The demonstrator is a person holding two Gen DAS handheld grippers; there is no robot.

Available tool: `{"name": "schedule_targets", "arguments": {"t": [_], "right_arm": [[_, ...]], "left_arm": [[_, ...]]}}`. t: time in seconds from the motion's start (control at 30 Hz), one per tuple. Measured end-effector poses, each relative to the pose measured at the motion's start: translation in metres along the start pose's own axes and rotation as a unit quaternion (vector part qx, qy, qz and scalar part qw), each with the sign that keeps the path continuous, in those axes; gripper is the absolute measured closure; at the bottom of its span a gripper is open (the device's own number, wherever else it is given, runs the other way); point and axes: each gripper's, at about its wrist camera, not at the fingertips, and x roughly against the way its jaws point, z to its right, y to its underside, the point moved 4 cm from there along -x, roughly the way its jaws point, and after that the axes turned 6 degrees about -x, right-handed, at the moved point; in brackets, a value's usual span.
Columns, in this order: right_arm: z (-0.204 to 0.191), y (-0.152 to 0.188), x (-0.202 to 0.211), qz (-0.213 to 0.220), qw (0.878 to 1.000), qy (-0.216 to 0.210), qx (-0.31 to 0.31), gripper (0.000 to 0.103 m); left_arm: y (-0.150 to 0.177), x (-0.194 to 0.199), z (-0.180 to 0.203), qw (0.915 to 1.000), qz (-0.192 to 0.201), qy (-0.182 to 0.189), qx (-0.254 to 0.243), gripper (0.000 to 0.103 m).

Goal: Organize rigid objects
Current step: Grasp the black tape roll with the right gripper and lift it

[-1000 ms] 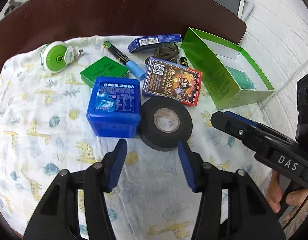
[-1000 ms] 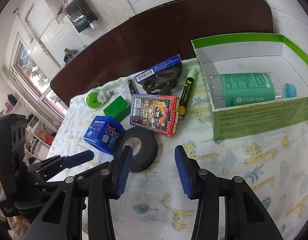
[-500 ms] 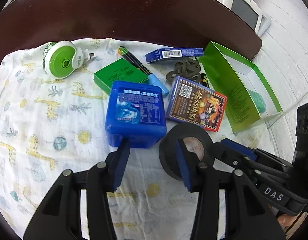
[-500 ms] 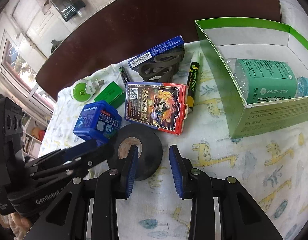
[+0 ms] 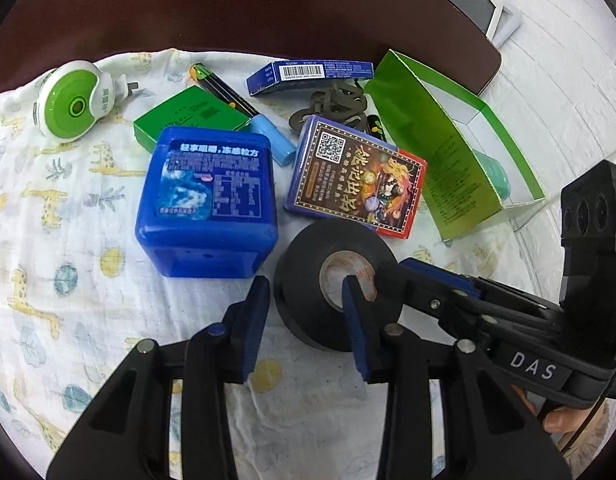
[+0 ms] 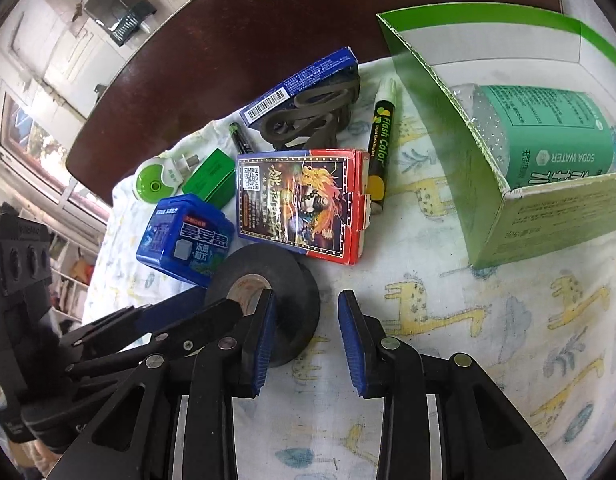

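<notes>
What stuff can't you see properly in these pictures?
- Soda water bottle: the green box wall hides its lower side in the right wrist view; the left wrist view shows only a sliver.
- Black tape roll: both views have jaws covering part of it.
- Yellow marker: in the left wrist view the card box hides nearly all of it.
- Small print on the blue container: too small to read.

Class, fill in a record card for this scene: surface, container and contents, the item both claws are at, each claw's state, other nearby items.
surface: giraffe-print cloth
container: green box holding a soda water bottle
item at claws: black tape roll
left claw: jaws closing, astride the roll's wall, one finger in its hole
right claw: open, astride the opposite wall
nearby: blue tub, card box
</notes>
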Motion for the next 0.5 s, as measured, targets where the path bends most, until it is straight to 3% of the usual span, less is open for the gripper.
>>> {"name": "schedule_targets", "arguments": {"t": [0.13, 0.5], "right_arm": [[0.002, 0.002, -0.006, -0.019, 0.999, -0.041, -0.017, 0.069], [-0.012, 0.006, 0.003, -0.008, 1.0, -0.025, 0.011, 0.069]], "left_arm": [[0.002, 0.002, 0.001, 1.0, 0.006, -0.007, -0.004, 0.073], [0.002, 0.017, 0.013, 0.9986, 0.019, -0.036, -0.033, 0.078]]}}
